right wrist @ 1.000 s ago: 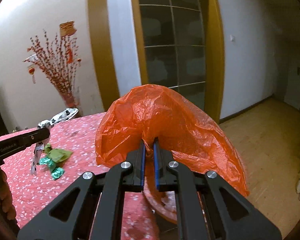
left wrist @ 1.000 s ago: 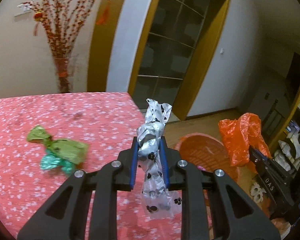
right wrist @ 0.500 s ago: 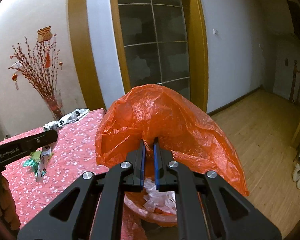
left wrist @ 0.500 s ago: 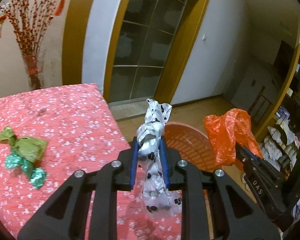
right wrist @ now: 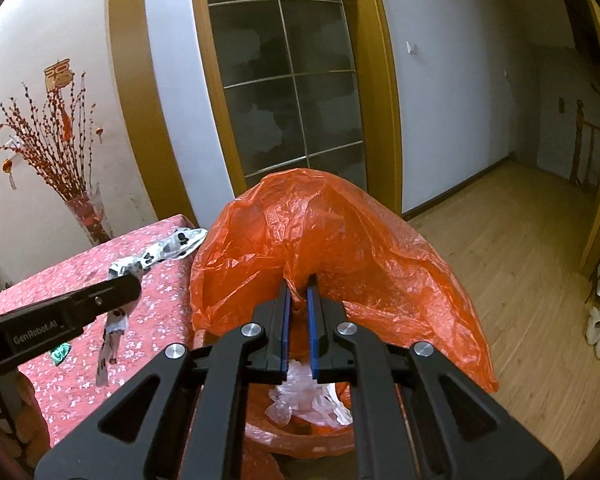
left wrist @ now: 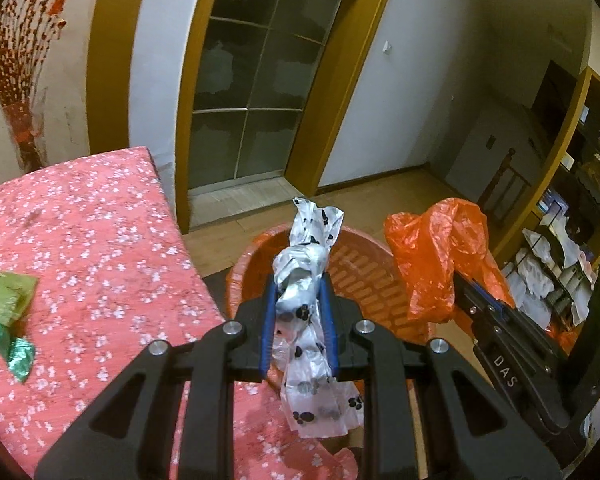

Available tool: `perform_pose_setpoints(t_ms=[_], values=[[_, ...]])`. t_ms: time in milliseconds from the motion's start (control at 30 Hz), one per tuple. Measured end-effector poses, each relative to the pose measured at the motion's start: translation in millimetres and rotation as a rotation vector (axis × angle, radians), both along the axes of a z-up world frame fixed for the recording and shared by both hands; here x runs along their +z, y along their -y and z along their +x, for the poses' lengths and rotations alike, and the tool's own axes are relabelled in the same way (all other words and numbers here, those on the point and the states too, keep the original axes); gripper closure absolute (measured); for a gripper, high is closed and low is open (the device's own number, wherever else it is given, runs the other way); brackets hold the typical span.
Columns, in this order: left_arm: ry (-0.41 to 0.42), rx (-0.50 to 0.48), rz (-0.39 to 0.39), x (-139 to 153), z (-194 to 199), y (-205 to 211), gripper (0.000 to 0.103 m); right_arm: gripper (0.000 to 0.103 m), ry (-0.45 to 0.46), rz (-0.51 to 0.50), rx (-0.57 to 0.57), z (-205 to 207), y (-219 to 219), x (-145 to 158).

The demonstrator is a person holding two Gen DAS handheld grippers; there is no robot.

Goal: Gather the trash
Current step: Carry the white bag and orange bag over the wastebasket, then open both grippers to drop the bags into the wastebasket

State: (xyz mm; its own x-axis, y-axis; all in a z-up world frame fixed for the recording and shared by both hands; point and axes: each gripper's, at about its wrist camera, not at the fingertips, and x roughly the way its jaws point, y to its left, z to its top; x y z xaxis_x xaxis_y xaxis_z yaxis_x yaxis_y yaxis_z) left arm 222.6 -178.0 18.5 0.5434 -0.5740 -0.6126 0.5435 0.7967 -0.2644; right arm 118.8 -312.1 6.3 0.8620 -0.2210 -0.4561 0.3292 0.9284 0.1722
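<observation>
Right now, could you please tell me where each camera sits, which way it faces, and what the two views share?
Left wrist: rides the left tool, facing the orange basket past the table edge; its own fingers clamp the paw-print wrapper.
Right wrist: rides the right tool, facing the glass door; its own fingers pinch the orange bag.
Shared: each shows the other tool, bag, wrapper, basket, red-clothed table.

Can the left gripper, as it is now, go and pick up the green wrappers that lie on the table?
Probably not yet. The left gripper is already shut on the paw-print bag, so its jaws are full. The green wrappers lie uncovered on the pink tablecloth, with nothing on top of them.
</observation>
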Motion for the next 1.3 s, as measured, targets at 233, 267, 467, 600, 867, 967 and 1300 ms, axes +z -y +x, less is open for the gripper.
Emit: perform_pose_setpoints(t_ms=[233,267,467,600,867,967,1300], values=[[-0.024,-0.024,0.003,-8.9,7.7,18.5,0.082,0.096,-0.007,0.008,-0.016,5.0,7.2,-4.5],[-0.026,-0.026,0.003,-10.0,8.7,20.7,0.082,0.096,-0.009,0.010,-0.017,6.2,8.0,-4.9],[-0.037,-0.041,0.006,-15.0,13.7,34.9,0.082,0.095,-0.016,0.019,-0.025,10.9,15.2,-8.5],[-0.051,-0.050,0.017,-22.1,16.9,42.9,0.081,0.094,-0.022,0.046,-0.023,12.7,21.5,-12.9],[-0.087,-0.032,0.042,-37.6,26.3,43.8,0.064,0.067,-0.036,0.084,-0.033,7.9,29.4,-21.4],[-0.089,-0.012,0.052,-41.1,28.7,39.3,0.058,0.063,-0.035,0.081,-0.038,5.8,29.5,-21.0],[-0.062,0.067,0.094,-43.2,28.3,8.2,0.044,0.055,-0.036,0.052,-0.038,3.9,22.1,-18.2]])
